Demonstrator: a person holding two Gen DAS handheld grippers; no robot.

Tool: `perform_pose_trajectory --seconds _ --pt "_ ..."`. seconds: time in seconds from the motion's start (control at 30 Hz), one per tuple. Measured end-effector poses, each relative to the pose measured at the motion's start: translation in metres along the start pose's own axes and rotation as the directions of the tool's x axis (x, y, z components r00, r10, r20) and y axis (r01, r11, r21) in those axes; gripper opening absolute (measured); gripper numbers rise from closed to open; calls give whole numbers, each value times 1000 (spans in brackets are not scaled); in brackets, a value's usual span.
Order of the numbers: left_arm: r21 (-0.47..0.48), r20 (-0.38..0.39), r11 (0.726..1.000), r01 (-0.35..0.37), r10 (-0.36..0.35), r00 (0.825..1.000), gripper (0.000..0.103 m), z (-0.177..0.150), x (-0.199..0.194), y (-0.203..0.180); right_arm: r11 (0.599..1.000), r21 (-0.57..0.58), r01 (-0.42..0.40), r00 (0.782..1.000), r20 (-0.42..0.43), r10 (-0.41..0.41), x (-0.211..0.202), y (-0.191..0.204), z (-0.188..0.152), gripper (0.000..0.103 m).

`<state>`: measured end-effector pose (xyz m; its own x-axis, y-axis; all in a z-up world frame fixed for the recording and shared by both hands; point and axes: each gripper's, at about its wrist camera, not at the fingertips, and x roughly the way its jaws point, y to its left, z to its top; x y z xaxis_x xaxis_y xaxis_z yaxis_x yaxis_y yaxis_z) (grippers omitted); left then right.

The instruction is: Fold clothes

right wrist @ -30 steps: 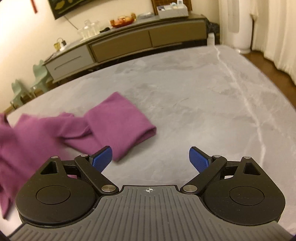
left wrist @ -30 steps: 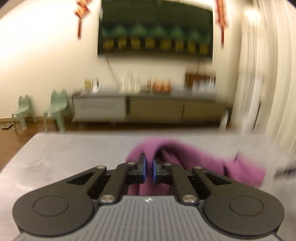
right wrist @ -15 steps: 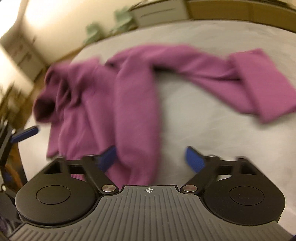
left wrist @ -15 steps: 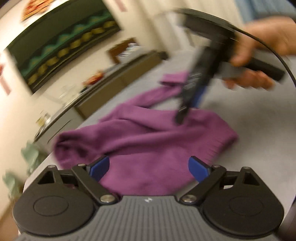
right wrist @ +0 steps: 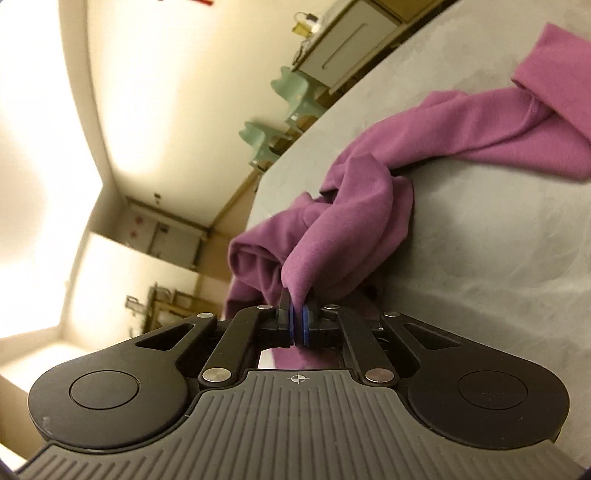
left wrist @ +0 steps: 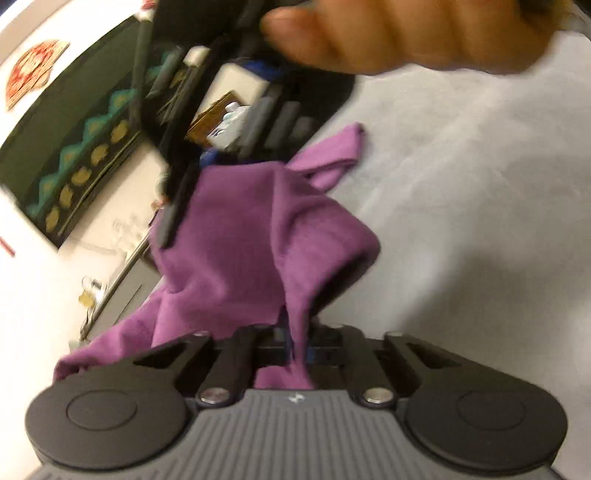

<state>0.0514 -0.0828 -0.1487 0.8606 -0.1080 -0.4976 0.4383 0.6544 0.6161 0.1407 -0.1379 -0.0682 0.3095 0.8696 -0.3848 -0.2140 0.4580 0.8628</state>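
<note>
A purple garment lies bunched on the grey table. My left gripper is shut on a fold of the garment, which rises in a peak from the jaws. My right gripper is shut on another edge of the garment, lifted off the table. In the left wrist view the right gripper and the hand holding it hang over the garment's far side. A sleeve trails away across the table.
A long sideboard and two small green chairs stand past the table edge. A dark wall hanging is on the wall behind.
Both grippers were open half a second ago and have closed on the garment. Both views have tilted and the cloth is now lifted into peaks.
</note>
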Motion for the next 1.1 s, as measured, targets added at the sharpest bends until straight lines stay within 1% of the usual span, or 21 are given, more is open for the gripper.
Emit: perform_pose_trajectory --seconds 0.1,0.13,0.17,0.2,0.23,0.3,0.37,0.4,0.43,0.47,0.5,0.57,0.6,0.63,0.67,0.77,0.87,0.97,1.0,1.07,1.1 --pt "-133 43 991 -11 17 999 6 11 -29 47 998 35 43 996 75 -45 -17 -4 11 25" --pt "-206 66 979 1 13 998 6 17 -47 74 997 47 57 993 100 -61 -23 -6 15 44" --pt "-284 95 959 13 14 995 6 23 -65 103 995 38 87 986 140 -92 -31 -5 19 56" --pt "-379 135 925 29 25 991 6 29 -87 137 993 30 118 976 180 -122 -39 -5 23 57" --pt "-479 170 877 44 44 984 6 31 -108 175 985 4 173 962 213 -170 -42 -2 25 58" --pt "-631 180 774 48 86 980 6 23 -134 238 934 -93 346 910 277 -309 -47 6 29 64" --pt "-709 119 704 28 81 990 7 7 -138 286 858 -180 481 858 296 -419 -35 11 27 74" --pt "-730 60 684 11 47 997 7 -8 -125 302 812 -225 539 831 301 -469 -26 12 26 74" --pt "-752 -6 659 -2 -4 1000 7 -29 -110 308 777 -267 570 817 289 -499 -14 13 23 74" --pt "-767 -60 642 -4 -66 996 9 -47 -94 308 741 -309 596 801 280 -529 -2 14 20 75" --pt "-776 -117 631 -20 -112 987 10 -66 -79 302 721 -342 603 798 270 -539 7 16 15 75" --pt "-775 -225 626 -85 -148 963 26 -102 -53 282 685 -403 606 794 256 -552 23 22 6 80" --pt "-775 -249 623 -107 -145 958 34 -115 -44 276 670 -432 604 794 257 -550 30 27 1 81" --pt "-774 -260 621 -123 -135 956 50 -126 -42 264 655 -457 602 795 261 -548 37 30 -2 82" --pt "-761 -266 635 -135 -115 957 60 -133 -46 254 630 -495 599 794 268 -545 43 34 -8 83" --pt "-687 -260 710 -155 -42 965 75 -139 -56 230 560 -584 588 794 283 -538 63 40 -19 88" --pt "-578 -253 798 -168 21 967 85 -143 -63 212 534 -616 579 794 275 -543 69 41 -25 89" --pt "-527 -225 828 -192 82 971 86 -144 -73 198 540 -602 588 786 268 -557 70 38 -24 89" --pt "-522 -206 834 -178 79 975 84 -142 -69 197 545 -596 589 785 265 -559 69 36 -23 89" --pt "-531 -192 841 -103 -1 981 7 -131 -60 204 564 -580 588 789 257 -558 68 33 -21 89" --pt "-552 -174 830 -74 -28 984 6 -123 -61 212 578 -571 583 795 252 -552 67 32 -18 89"
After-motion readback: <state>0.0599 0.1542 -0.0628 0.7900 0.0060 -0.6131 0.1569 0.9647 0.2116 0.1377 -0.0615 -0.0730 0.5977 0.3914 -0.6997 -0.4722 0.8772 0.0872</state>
